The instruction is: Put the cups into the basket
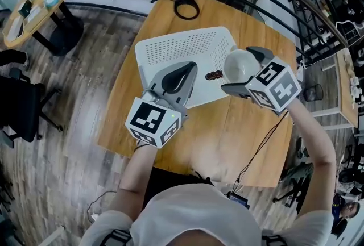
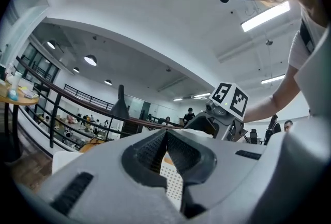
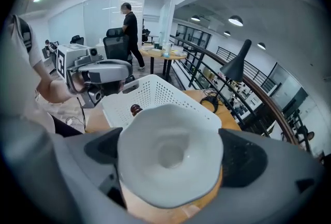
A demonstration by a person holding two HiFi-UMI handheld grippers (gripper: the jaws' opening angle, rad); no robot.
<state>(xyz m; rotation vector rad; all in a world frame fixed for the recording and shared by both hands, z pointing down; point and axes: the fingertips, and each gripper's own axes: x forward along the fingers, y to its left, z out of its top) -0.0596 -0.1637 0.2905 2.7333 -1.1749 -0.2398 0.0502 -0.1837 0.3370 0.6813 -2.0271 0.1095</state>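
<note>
A white cup [image 1: 238, 63] with a wavy rim is held on its side over the right edge of the white perforated basket [image 1: 170, 49]. My right gripper [image 1: 241, 72] is shut on it. In the right gripper view the cup [image 3: 169, 151] fills the space between the jaws, its opening facing the camera, with the basket [image 3: 155, 91] beyond. A small dark brown thing [image 1: 214, 75] lies in the basket, also visible in the right gripper view [image 3: 135, 109]. My left gripper [image 1: 187, 71] hovers over the basket's near-left part, shut and holding nothing; its jaws meet in the left gripper view [image 2: 166, 135].
The basket sits on a wooden table [image 1: 250, 125]. A coiled black cable [image 1: 186, 6] lies at the table's far edge. A thin wire [image 1: 261, 145] runs across the near right. A round table [image 1: 34, 0] and a black chair [image 1: 17, 105] stand to the left; a railing runs behind.
</note>
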